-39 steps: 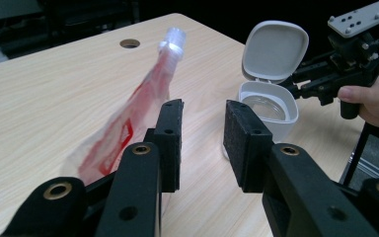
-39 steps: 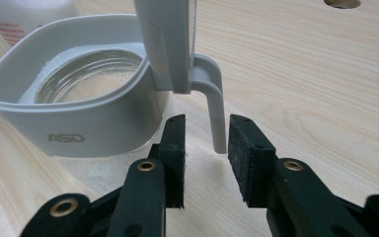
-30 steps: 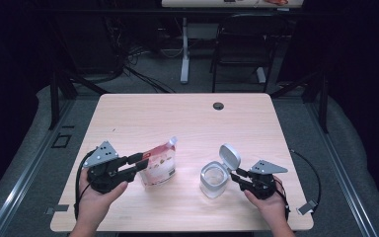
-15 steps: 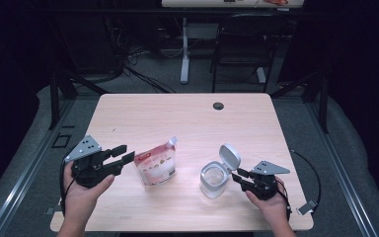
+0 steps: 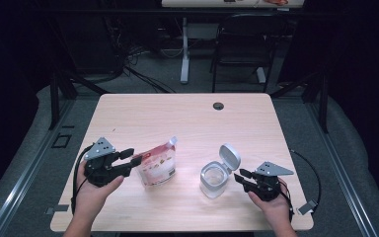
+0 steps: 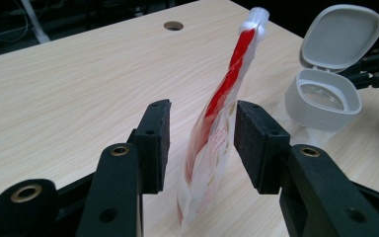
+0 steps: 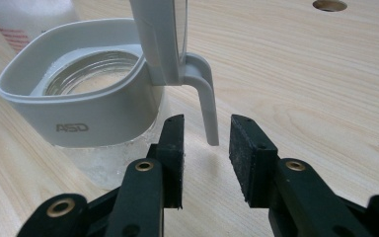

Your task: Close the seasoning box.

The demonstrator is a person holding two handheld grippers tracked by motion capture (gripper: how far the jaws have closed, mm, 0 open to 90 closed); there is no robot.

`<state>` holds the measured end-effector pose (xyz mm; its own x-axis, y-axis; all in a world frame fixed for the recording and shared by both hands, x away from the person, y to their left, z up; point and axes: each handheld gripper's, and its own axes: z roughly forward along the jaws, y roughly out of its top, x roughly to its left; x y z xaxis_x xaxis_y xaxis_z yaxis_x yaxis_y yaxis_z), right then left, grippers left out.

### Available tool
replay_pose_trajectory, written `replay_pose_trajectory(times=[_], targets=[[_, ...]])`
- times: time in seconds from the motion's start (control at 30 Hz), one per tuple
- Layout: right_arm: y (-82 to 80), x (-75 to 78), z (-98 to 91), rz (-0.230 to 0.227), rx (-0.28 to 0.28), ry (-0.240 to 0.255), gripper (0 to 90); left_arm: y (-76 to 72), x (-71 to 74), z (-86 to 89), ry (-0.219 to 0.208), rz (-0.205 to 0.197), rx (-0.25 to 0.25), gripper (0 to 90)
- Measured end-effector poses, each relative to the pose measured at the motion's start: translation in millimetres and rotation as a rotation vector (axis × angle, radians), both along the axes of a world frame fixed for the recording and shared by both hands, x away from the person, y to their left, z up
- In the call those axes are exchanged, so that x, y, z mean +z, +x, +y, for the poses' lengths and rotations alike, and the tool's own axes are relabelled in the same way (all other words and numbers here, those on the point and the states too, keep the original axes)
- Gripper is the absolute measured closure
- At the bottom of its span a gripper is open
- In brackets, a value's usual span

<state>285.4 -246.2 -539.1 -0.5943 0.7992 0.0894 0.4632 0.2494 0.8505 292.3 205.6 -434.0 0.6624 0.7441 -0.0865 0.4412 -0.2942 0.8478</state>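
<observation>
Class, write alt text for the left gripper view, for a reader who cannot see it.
A red and white pouch stands upright between the open black jaws of the left gripper, its pads not pressing it. Behind, on the wooden table, sits a clear jar with its grey lid flipped open.

Left hand-held gripper (image 5: 128, 160) jaws just opened, apart; right hand-held gripper (image 5: 241, 177) jaws apart, level

Worktop (image 5: 177, 118): pouch (image 5: 157, 164) standing left of centre, near front edge; open-lidded jar (image 5: 213, 178) to its right; cable hole (image 5: 218, 105) behind both.
</observation>
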Motion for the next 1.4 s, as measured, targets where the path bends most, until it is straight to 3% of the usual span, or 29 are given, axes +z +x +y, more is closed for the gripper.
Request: replay_pose_trajectory(times=[0.3,0.53,0.7,0.93,1.4], targets=[[-3.5,0.2,-4.1,0.001,-0.012,0.003,67.0,4.9,-7.5,-8.0,0.009,-0.004,-0.019,66.7],[-7.7,1.7,-9.6,0.0,-0.027,0.008,66.6,6.8,-11.1,-15.7,0.026,-0.043,-0.024,72.2],[-9.3,3.1,-11.9,-0.004,-0.033,0.013,66.6,7.1,-11.5,-14.8,0.021,-0.049,-0.027,78.1],[-9.6,3.3,-12.7,-0.007,-0.034,0.015,66.6,4.1,-10.0,-20.1,0.061,-0.066,-0.051,86.6],[-9.4,3.4,-14.0,-0.01,-0.043,0.021,66.5,1.0,-9.5,-27.1,0.076,-0.097,-0.083,90.0]])
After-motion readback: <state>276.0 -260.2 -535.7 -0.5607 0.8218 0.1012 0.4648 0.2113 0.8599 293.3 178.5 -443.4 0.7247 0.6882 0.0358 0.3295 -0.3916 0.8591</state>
